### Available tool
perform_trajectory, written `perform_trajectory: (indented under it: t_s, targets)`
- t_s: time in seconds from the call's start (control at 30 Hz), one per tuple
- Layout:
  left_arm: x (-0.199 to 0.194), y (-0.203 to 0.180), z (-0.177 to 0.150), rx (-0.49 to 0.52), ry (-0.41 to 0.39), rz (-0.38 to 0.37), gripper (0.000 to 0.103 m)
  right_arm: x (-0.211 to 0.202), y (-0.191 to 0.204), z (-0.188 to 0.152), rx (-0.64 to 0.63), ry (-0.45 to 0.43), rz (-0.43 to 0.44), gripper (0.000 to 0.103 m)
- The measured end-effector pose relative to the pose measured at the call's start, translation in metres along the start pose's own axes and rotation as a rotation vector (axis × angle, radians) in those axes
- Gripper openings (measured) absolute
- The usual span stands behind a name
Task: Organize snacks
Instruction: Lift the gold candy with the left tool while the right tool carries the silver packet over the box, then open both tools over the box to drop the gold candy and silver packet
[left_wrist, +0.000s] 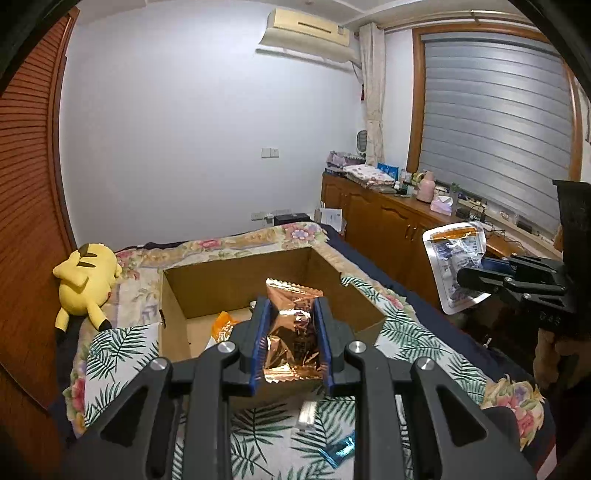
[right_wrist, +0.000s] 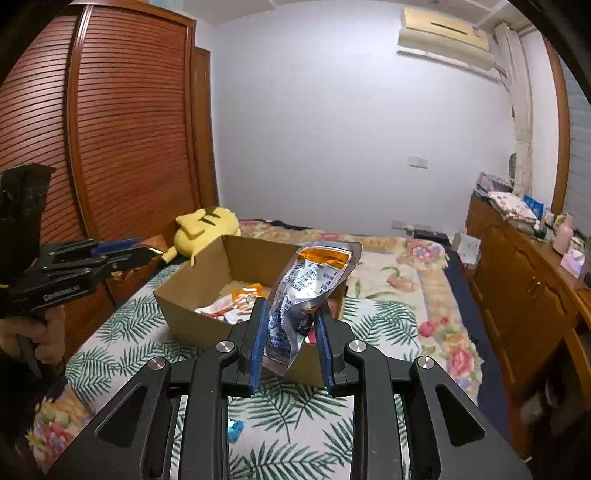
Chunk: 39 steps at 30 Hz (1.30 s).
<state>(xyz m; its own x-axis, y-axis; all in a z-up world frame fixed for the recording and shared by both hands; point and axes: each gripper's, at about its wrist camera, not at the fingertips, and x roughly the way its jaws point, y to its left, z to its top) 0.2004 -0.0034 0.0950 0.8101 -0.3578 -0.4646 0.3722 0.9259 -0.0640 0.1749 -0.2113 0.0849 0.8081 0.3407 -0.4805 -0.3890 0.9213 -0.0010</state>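
My left gripper (left_wrist: 291, 314) is shut on a copper foil snack packet (left_wrist: 291, 332), held in the air in front of an open cardboard box (left_wrist: 332, 275) on the bed. My right gripper (right_wrist: 290, 314) is shut on a silver pouch with an orange top (right_wrist: 314, 280), lifted above the near edge of the same box (right_wrist: 192, 306). From the left wrist view, the right gripper (left_wrist: 469, 280) and its pouch (left_wrist: 454, 254) hang to the right of the box. Several orange and white snack packets (right_wrist: 240, 299) lie inside the box.
A yellow plush toy (left_wrist: 83, 284) lies on the bed left of the box. Small silver (left_wrist: 308, 413) and blue (left_wrist: 340, 448) wrappers rest on the leaf-print cover (left_wrist: 417, 332) nearby. A louvred wooden wardrobe (right_wrist: 122, 122) stands at left, a cluttered wooden cabinet (left_wrist: 388, 218) at right.
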Motion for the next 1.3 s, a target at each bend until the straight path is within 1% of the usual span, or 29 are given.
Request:
perform_trajectory:
  t_s: [0.47,0.6,0.73,0.9,1.03,1.1,1.3]
  targets:
    - [0.099,0.041,0.002,-0.032,0.081,0.004,0.022,0.106,-0.006,0.015,-0.017,0.091,0.059,0.023]
    - [0.123,0.052,0.0,-0.038,0.12,0.008,0.022,0.138,-0.001,0.014,-0.027,0.119,0.078,0.023]
    - [0.145,0.056,-0.006,-0.014,0.178,0.023,0.023,0.167,0.002,0.011,-0.027,0.151,0.106,0.023]
    - [0.16,0.06,-0.013,-0.02,0.228,0.022,0.023,0.199,0.011,0.002,-0.031,0.199,0.133,0.023]
    - [0.163,0.061,-0.016,-0.031,0.238,0.023,0.025,0.214,0.015,-0.004,-0.032,0.232,0.139,0.023]
    - [0.163,0.061,-0.015,-0.035,0.239,0.024,0.032,0.218,0.018,-0.007,-0.032,0.243,0.141,0.023]
    - [0.162,0.061,-0.018,-0.051,0.248,0.046,0.043,0.221,0.016,-0.011,-0.017,0.261,0.143,0.026]
